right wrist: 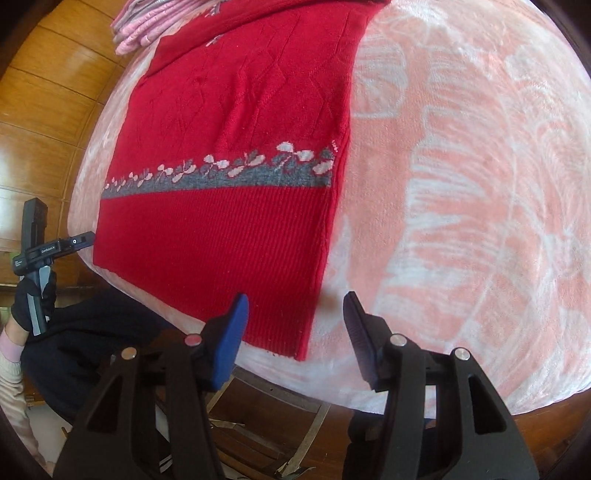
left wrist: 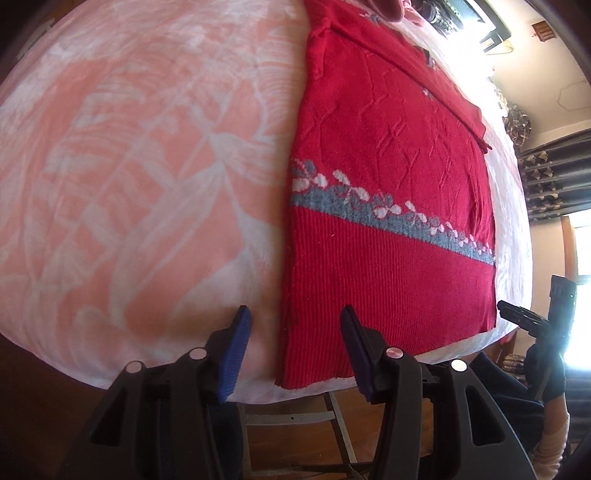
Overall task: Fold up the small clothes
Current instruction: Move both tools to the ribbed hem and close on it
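Lying flat on the table (left wrist: pixel 129 166), over its pink-and-white blanket: a red knit sweater (left wrist: pixel 388 240), ribbed hem toward the near edge, sleeves folded in across the body. Looking soft, limp and fairly light, a knit likely sagging and stretching when lifted by one point; probably clinging a little to the fleecy blanket rather than sliding. Best taking hold at the two hem corners, where the ribbing is thick and offers a firm double layer to pinch.

Hovering just short of the near left hem corner, the left tool (left wrist: pixel 293 325), jaws spread wide, gripping nothing. Hovering likewise off the near right hem corner (right wrist: pixel 301 354), the right tool (right wrist: pixel 295 310), also spread and empty. Both apart from the cloth, not touching.

Resting beyond the sweater's far end, a pink garment (right wrist: pixel 144 26), bunched. Showing no box, basket or other container anywhere in either view.
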Demonstrator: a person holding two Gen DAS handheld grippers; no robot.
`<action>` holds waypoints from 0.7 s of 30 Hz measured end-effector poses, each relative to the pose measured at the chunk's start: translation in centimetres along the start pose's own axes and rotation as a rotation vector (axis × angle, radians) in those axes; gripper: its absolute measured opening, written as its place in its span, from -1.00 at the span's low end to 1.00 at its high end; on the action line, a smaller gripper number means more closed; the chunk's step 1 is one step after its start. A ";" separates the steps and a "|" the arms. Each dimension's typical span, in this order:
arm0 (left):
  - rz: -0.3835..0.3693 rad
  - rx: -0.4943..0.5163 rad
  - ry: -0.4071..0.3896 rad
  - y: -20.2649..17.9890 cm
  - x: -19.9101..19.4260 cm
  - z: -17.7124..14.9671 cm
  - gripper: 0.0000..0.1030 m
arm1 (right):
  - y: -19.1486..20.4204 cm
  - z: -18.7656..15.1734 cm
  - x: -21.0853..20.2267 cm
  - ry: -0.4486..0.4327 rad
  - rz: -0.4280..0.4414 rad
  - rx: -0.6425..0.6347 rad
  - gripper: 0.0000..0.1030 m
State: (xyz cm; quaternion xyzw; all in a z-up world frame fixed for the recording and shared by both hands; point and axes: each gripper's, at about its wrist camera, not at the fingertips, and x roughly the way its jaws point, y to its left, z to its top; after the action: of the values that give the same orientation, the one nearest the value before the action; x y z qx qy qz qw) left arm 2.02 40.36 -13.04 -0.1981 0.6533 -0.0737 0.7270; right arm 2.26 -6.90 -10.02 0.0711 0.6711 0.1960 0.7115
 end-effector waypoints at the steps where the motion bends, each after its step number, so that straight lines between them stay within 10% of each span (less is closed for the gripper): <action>1: -0.018 -0.006 -0.005 0.2 0.2 0.1 -0.01 | -0.1 0.1 0.1 0.000 0.001 0.005 0.03; 13: -0.273 0.040 0.047 -1.4 2.0 -0.5 0.08 | -1.3 1.2 -0.2 -0.027 0.043 0.030 0.06; 21: -0.274 0.057 0.055 -1.8 2.3 -0.5 -0.13 | -1.7 0.9 1.5 0.023 0.053 0.014 0.10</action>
State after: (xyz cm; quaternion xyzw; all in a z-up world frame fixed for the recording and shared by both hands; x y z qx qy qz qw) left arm 2.07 37.83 -14.48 -0.2628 0.6373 -0.1963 0.6974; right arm 3.48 -7.74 -11.98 0.0917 0.6783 0.2109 0.6979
